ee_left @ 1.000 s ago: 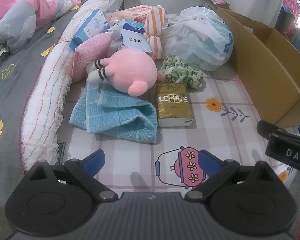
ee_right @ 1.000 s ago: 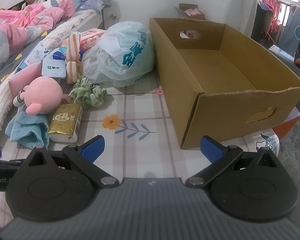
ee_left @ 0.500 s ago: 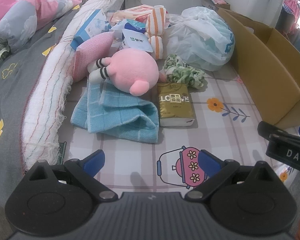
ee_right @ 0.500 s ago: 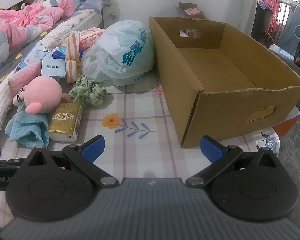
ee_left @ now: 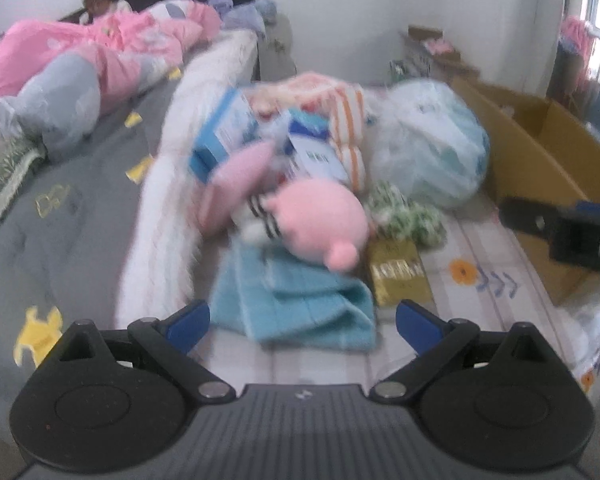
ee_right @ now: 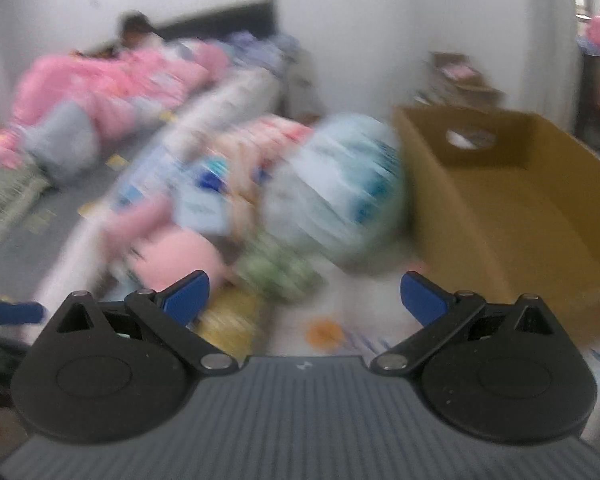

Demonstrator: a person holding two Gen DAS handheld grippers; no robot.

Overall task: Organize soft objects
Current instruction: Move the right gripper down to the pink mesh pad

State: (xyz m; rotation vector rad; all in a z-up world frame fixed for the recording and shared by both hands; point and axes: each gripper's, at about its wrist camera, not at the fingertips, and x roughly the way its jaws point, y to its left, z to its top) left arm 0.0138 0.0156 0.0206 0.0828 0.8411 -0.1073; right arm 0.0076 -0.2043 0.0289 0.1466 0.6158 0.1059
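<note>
Left claw (ee_left: 302, 322) spread wide, empty, hovering just short of the blue towel (ee_left: 300, 304). Towel: folded terry, light, limp, will drape, so pinch the thick folded edge nearest the claw, not a single layer. Pink plush (ee_left: 320, 218) lies on the towel's far end; light, squashy, springs back, so grab the round body, not the thin striped limb. Gold tissue pack (ee_left: 398, 276) just right of the towel: soft, film wrap likely slick, so clamp across the short sides. Green scrunchie-like cloth (ee_left: 404, 214) behind it, trivial weight. Right claw (ee_right: 304, 294) also released, holding nothing; that view is motion-blurred. Cardboard box (ee_right: 532, 200) on the table's right looks empty, likely the drop target.
</note>
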